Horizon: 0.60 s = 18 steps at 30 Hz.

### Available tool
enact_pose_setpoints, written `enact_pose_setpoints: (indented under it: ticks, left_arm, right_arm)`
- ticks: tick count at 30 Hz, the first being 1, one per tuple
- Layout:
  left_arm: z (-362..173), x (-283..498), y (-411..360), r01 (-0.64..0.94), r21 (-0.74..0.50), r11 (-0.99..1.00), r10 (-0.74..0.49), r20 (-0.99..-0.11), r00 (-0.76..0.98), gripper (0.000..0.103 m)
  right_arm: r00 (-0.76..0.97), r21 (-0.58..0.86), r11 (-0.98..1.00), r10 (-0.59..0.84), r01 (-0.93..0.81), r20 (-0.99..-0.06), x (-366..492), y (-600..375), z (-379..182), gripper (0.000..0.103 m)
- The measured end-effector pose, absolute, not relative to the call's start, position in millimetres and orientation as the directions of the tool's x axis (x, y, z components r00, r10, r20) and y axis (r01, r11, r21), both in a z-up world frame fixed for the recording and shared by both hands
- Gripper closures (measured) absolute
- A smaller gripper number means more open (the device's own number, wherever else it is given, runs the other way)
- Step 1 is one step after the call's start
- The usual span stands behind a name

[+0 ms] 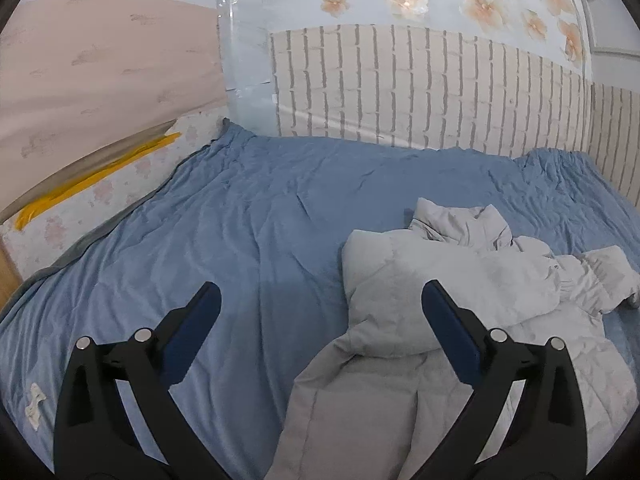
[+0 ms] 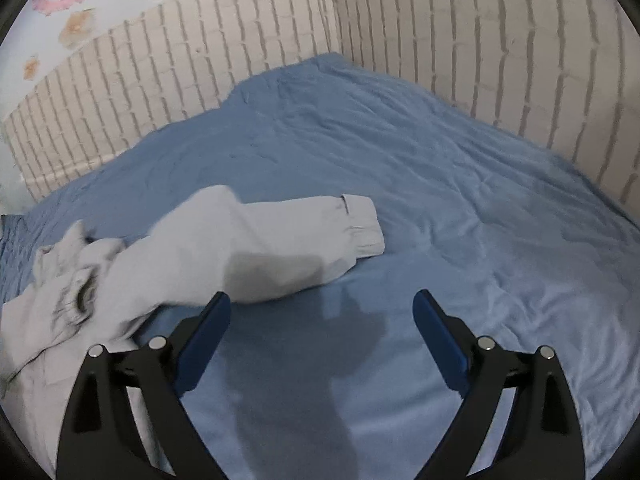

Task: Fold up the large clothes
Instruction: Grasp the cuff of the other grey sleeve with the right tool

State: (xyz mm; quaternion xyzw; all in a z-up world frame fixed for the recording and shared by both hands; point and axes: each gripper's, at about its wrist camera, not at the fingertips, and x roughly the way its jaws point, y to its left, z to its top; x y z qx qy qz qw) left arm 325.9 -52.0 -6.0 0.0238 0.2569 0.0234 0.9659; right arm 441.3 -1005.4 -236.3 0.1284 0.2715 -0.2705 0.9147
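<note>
Left claw spread wide, nothing between the jaws, hanging over the bed. Its right finger sits in front of the grey padded jacket; contact can't be judged from the left wrist view. Left finger over bare blue sheet.

Right claw also spread wide, gripping nothing, above bare sheet with its shadow on the sheet just ahead.

Landmark = jacket:
- jacket lies crumpled on the blue sheet, collar end bunched up on the side toward the brick-pattern wall
- one sleeve stretched out flat on the sheet, elastic cuff at its far end, pointing away from the jacket body
- that sleeve is just ahead-left of the right claw's left finger; not touching as far as visible
- second cuffed sleeve bunched on top of the jacket's far-right side in the left wrist view
- jacket hem side runs down toward the left claw, partly hidden behind its right finger
- flower decals on the wall above the brick panel, well beyond the jacket
</note>
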Motion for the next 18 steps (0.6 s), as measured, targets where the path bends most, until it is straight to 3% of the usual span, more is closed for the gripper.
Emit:
enact_pose_setpoints:
  ticks: [14, 16, 17, 18]
  left_arm:
    - [-40.4, 347.2, -38.7, -0.056, 0.042, 0.998, 0.070, -0.509, 0.858, 0.003]
    - [-42.1, 349.5, -32.1, -0.069, 0.028, 0.997, 0.074, -0.515, 0.854, 0.003]
    - [-43.0, 350.5, -29.4, -0.075, 0.018, 0.997, 0.073, -0.520, 0.851, 0.003]
    - [-43.9, 351.6, -27.3, -0.079, 0.010, 0.997, 0.072, -0.524, 0.849, 0.003]
  right_arm:
    - [0.649, 0.166, 0.774, -0.369, 0.611, -0.665, 555.1, -1066.3, -303.1, 0.011]
    - [0.666, 0.229, 0.759, -0.332, 0.609, -0.668, 562.8, -1069.5, -309.0, 0.016]
    - [0.664, 0.244, 0.748, -0.329, 0.618, -0.671, 566.8, -1069.8, -311.9, 0.028]
    - [0.658, 0.237, 0.746, -0.335, 0.623, -0.674, 570.3, -1068.5, -313.8, 0.047]
